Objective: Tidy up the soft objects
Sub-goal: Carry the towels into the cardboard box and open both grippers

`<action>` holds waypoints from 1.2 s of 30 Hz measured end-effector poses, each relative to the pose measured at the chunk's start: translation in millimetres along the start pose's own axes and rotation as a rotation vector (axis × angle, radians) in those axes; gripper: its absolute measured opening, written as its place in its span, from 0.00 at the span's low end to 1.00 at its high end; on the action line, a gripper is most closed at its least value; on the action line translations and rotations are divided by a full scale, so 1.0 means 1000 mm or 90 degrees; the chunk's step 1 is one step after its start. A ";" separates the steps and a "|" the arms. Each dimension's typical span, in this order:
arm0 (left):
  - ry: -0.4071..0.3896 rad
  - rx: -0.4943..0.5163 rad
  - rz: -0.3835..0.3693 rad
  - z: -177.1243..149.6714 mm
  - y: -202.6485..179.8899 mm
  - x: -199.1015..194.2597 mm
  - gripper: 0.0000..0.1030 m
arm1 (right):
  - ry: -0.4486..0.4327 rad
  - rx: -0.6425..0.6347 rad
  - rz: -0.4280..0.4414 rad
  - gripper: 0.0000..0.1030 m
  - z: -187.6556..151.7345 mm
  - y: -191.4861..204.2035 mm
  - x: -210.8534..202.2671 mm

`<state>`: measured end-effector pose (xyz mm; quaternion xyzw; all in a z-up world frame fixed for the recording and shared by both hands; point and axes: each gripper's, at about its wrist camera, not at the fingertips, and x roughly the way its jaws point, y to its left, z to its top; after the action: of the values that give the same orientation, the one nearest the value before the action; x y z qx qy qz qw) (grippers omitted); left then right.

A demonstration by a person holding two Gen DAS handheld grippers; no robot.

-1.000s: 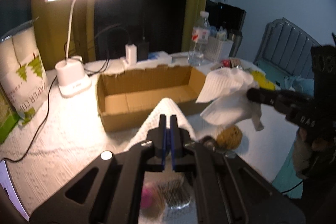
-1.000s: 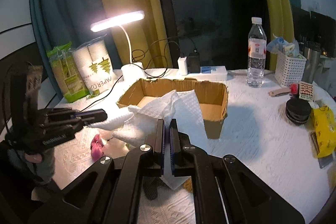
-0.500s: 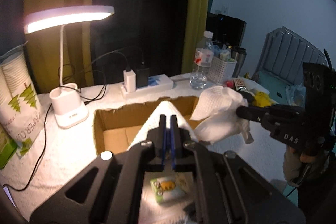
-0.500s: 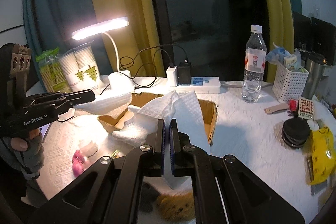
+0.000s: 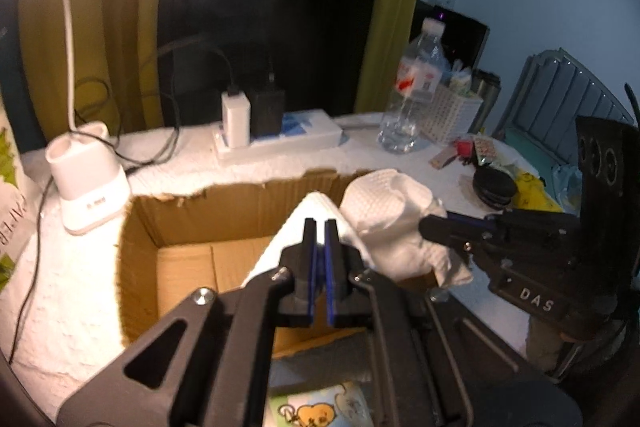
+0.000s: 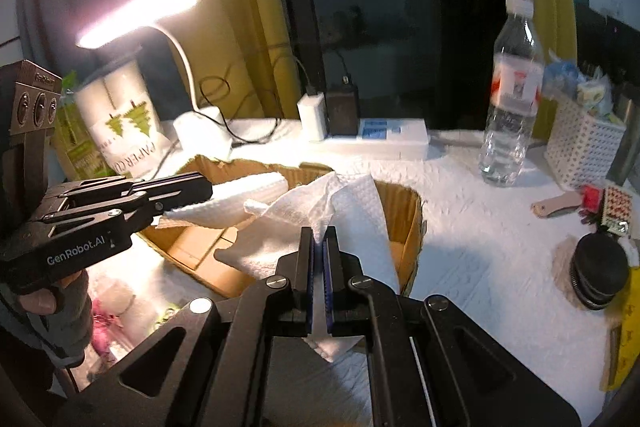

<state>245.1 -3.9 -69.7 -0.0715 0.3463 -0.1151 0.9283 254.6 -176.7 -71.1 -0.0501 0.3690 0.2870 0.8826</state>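
A white waffle-textured towel (image 5: pixel 384 199) hangs stretched between both grippers above an open cardboard box (image 5: pixel 176 227). My left gripper (image 5: pixel 320 223) is shut on one end of the towel, over the box's inside. In the right wrist view that same left gripper (image 6: pixel 206 189) comes in from the left, pinching a flat corner of the towel (image 6: pixel 352 211). My right gripper (image 6: pixel 319 231) is shut on the other, bunched end, near the box's right wall (image 6: pixel 408 227). The left wrist view shows the right gripper (image 5: pixel 426 225) at the box's right end.
A lit desk lamp (image 5: pixel 88 187) and a power strip with chargers (image 5: pixel 276 139) stand behind the box. To the right are a water bottle (image 6: pixel 512 99), a white basket (image 6: pixel 584 143) and a black round item (image 6: pixel 600 271). Paper cups (image 6: pixel 120 123) stand left; pink items (image 6: pixel 104 323) lie near.
Both grippers have moved forward and down with the towel, from in front of the box to over it. The box now looks larger and closer; both stay shut.
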 end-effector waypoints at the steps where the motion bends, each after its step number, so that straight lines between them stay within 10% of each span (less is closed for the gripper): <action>1: 0.011 -0.002 0.000 -0.002 0.000 0.006 0.03 | 0.005 0.002 0.001 0.04 -0.001 -0.001 0.003; 15: 0.058 -0.011 0.017 -0.006 0.001 0.026 0.29 | 0.043 0.015 -0.011 0.19 -0.003 -0.004 0.015; 17: 0.049 -0.010 0.022 -0.005 0.000 0.018 0.62 | 0.035 0.012 -0.015 0.29 -0.002 -0.001 0.007; 19: 0.029 -0.016 0.015 -0.004 0.002 0.007 0.74 | 0.028 0.007 -0.023 0.33 -0.002 0.002 -0.001; 36: -0.045 -0.004 0.012 -0.025 -0.017 -0.081 0.75 | -0.031 -0.003 -0.057 0.47 -0.026 0.033 -0.081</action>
<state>166.1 -0.6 -33.9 -0.0749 0.3141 -0.1030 0.9408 174.7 -194.7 -30.8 -0.0613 0.3443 0.2495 0.9030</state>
